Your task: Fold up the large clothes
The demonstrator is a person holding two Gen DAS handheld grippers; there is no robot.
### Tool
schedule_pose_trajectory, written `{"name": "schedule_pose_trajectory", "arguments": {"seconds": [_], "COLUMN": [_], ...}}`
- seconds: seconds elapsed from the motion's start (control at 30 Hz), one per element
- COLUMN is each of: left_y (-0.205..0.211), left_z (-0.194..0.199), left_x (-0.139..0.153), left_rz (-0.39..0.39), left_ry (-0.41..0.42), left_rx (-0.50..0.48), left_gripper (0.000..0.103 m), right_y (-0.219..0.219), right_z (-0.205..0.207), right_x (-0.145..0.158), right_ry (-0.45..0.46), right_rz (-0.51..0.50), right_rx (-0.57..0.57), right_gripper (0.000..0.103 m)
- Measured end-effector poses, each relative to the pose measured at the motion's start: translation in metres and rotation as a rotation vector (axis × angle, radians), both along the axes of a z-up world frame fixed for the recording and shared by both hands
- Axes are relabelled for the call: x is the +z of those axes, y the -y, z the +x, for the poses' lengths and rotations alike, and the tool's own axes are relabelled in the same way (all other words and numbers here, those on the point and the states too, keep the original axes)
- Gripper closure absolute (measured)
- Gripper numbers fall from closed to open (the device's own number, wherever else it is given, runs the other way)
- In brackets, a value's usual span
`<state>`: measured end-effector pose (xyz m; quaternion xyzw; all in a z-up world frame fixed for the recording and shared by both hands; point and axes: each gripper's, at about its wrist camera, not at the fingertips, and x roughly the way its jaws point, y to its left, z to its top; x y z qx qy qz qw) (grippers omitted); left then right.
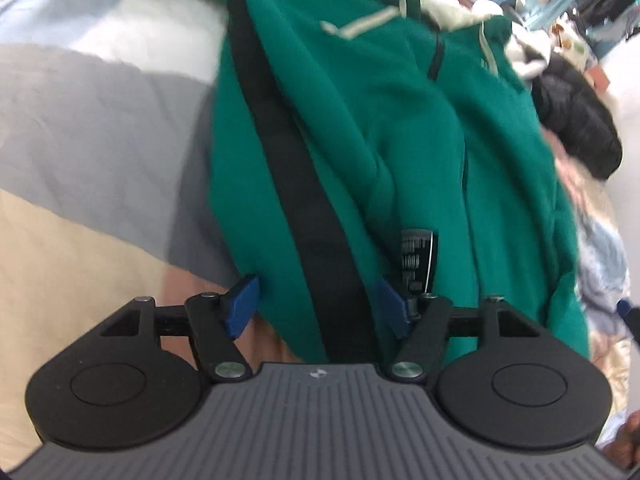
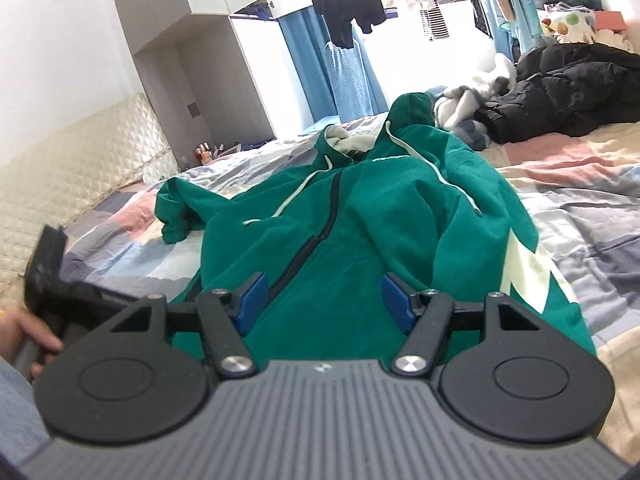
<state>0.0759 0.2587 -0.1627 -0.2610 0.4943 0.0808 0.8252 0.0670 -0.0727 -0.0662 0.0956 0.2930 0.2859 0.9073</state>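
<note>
hoodie (image 1: pixel 360 128) hem hidden under left gripper (image 1: pixel 318 306) | quilt (image 1: pixel 100 120) free at 9 o'clock | both jaws spread, right gripper (image 2: pixel 322 304) empty

Home bedroom. Bed with patchwork quilt (image 2: pixel 560 216) in pink, cream, grey and blue fills the near and middle ground. Padded quilted wall panel (image 2: pixel 72 160) along the left. White built-in wardrobe (image 2: pixel 192 40) at far left, small bottles (image 2: pixel 204 152) on a ledge below it. Blue curtains (image 2: pixel 344 80) at the far window, laundry hanging on a rail (image 2: pixel 348 4) above. Black puffer jacket (image 2: pixel 568 92) and a plush toy (image 2: pixel 472 100) piled on the bed at far right.
</note>
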Motion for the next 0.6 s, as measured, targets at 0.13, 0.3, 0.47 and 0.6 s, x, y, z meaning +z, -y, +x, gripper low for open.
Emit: {"name": "schedule_pose_trajectory", "arguments": {"seconds": [0.13, 0.3, 0.47, 0.6], "left_y": [0.016, 0.028, 0.034, 0.008], "left_z": [0.003, 0.008, -0.001, -0.024], "left_x": [-0.008, -0.024, -0.012, 0.018], "left_rz": [0.073, 0.167, 0.219, 0.137], "left_ry": [0.016, -0.023, 0.004, 0.082], "left_rx": [-0.006, 0.007, -0.015, 0.031], "left_gripper": [0.032, 0.047, 0.081, 0.088], "right_y": [0.006, 0.013, 0.017, 0.018], "right_z": [0.001, 0.008, 0.013, 0.015], "right_x": [-0.002, -0.007, -0.012, -0.012], "right_ry": [-0.01, -0.028, -0.052, -0.063], "right_rz": [-0.008, 0.002, 0.014, 0.032], "right_rx": [-0.023, -0.051, -0.063, -0.07], "right_gripper": [0.038, 0.038, 0.038, 0.038]}}
